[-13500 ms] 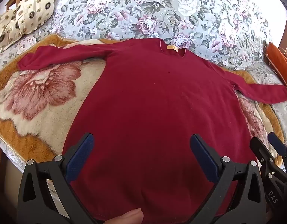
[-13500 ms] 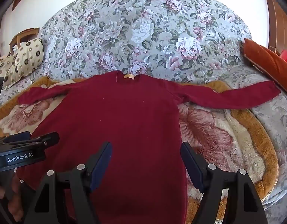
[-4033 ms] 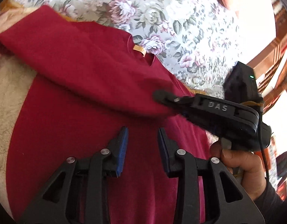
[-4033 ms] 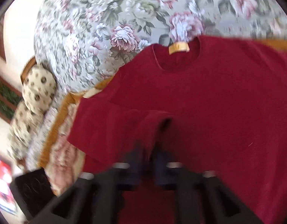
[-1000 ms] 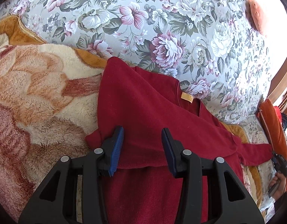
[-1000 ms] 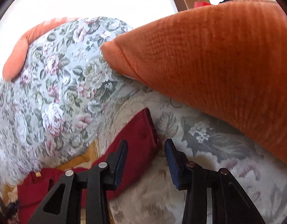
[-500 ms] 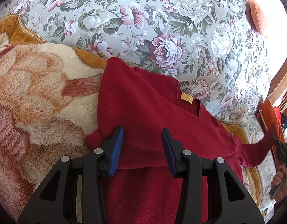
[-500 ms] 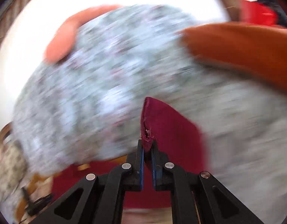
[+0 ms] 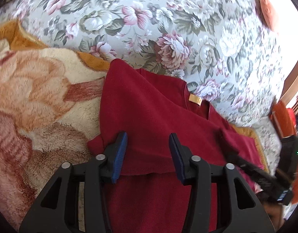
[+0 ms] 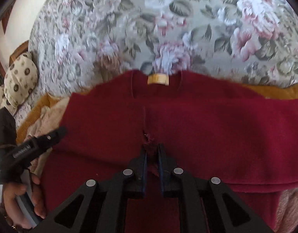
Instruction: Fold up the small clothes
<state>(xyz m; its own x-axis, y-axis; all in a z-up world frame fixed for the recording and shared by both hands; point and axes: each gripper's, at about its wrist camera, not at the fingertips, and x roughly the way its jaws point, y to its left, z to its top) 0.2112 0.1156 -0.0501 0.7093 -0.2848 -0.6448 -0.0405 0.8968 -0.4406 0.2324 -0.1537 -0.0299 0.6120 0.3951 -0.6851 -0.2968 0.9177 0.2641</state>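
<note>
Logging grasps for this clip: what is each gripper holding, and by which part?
The right gripper pinches the cuff end of the red top's sleeve, drawn across the body. The left gripper is open, holding nothing.

The right tongs [image 10: 152, 156] have carried the sleeve cuff [image 10: 149, 137] across the sweater's [image 10: 207, 120] chest.

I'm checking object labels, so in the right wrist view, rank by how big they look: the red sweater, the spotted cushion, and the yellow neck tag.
1. red sweater
2. spotted cushion
3. yellow neck tag
</note>
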